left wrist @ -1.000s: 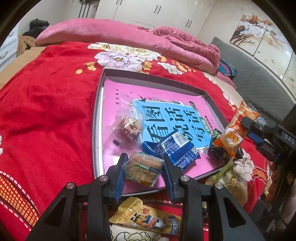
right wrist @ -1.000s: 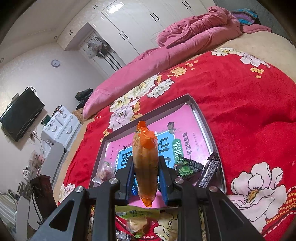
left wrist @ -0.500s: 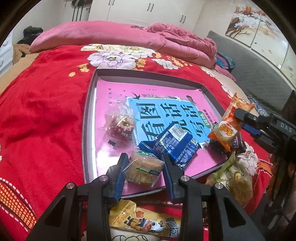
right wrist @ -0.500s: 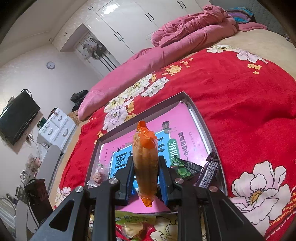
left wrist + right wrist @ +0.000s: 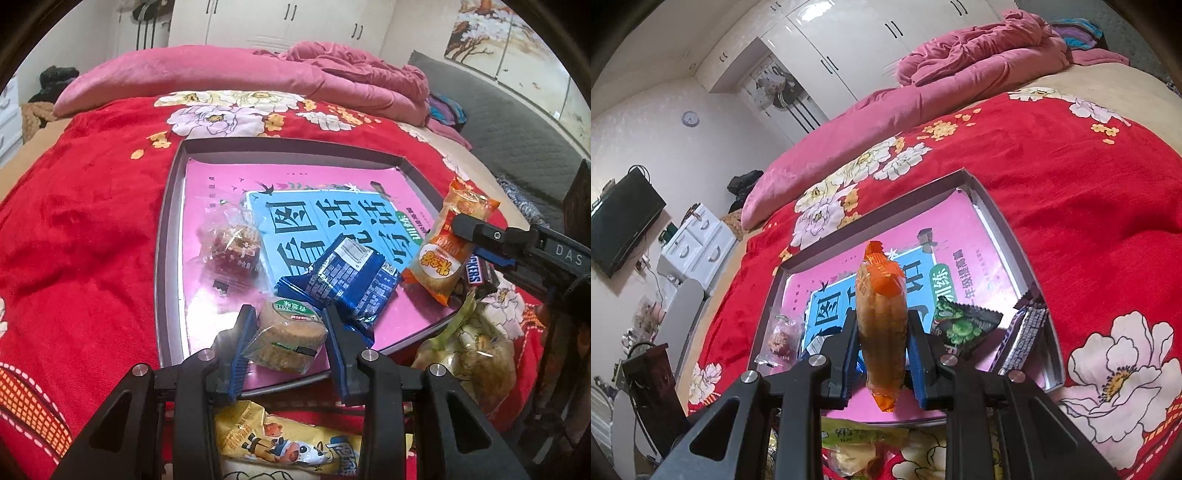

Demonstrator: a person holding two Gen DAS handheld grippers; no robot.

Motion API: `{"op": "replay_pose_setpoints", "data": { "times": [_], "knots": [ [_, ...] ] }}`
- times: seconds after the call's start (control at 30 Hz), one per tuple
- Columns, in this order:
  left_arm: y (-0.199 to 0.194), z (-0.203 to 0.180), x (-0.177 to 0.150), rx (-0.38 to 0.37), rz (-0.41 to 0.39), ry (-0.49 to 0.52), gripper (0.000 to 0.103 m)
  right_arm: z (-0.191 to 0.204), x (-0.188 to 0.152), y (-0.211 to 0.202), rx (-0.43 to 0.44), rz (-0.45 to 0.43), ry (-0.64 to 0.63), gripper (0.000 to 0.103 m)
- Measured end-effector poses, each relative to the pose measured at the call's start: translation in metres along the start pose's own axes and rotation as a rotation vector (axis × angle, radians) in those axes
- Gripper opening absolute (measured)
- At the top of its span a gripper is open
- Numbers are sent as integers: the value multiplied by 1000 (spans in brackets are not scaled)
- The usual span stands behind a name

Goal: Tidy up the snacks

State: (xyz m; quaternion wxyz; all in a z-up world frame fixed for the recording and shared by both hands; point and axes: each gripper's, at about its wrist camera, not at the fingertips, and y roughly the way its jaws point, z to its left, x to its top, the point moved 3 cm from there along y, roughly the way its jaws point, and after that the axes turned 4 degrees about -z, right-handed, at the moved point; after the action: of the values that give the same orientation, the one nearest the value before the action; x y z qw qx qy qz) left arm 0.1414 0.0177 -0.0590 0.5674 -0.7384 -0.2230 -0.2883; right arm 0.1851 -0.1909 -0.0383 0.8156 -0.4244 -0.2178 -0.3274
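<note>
Little has shifted since the earlier frames: both claws hold their packets over the tray's [image 5: 168, 258] near edge, on the red bed [image 5: 81, 221]. At about 3 o'clock in the left view, the right claw [image 5: 882, 350] is clamped narrowly on an orange snack bag [image 5: 882, 325], upright. At 6 o'clock, the left claw [image 5: 290, 338] grips a wrapped round cake [image 5: 286, 341]. Both look light, soft and crinkly, probably crushable; mid-body holds suit them, though film may slip.
</note>
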Motion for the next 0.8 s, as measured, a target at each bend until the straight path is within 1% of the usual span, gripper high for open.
{"op": "replay_pose_setpoints", "data": {
  "times": [0.27, 0.53, 0.67, 0.8],
  "knots": [
    [0, -1, -1, 14, -1, 11, 39, 2, -7, 1, 18, 17, -3, 25],
    [1, -1, 0, 25, -1, 12, 39, -2, -12, -2, 17, 36, 7, 25],
    [2, 0, 0, 28, 1, 11, 39, 0, -13, -1, 13, 49, -9, 25],
    [2, 0, 0, 29, 1, 10, 40, 1, -15, 0, 32, 67, 0, 26]
  ]
}}
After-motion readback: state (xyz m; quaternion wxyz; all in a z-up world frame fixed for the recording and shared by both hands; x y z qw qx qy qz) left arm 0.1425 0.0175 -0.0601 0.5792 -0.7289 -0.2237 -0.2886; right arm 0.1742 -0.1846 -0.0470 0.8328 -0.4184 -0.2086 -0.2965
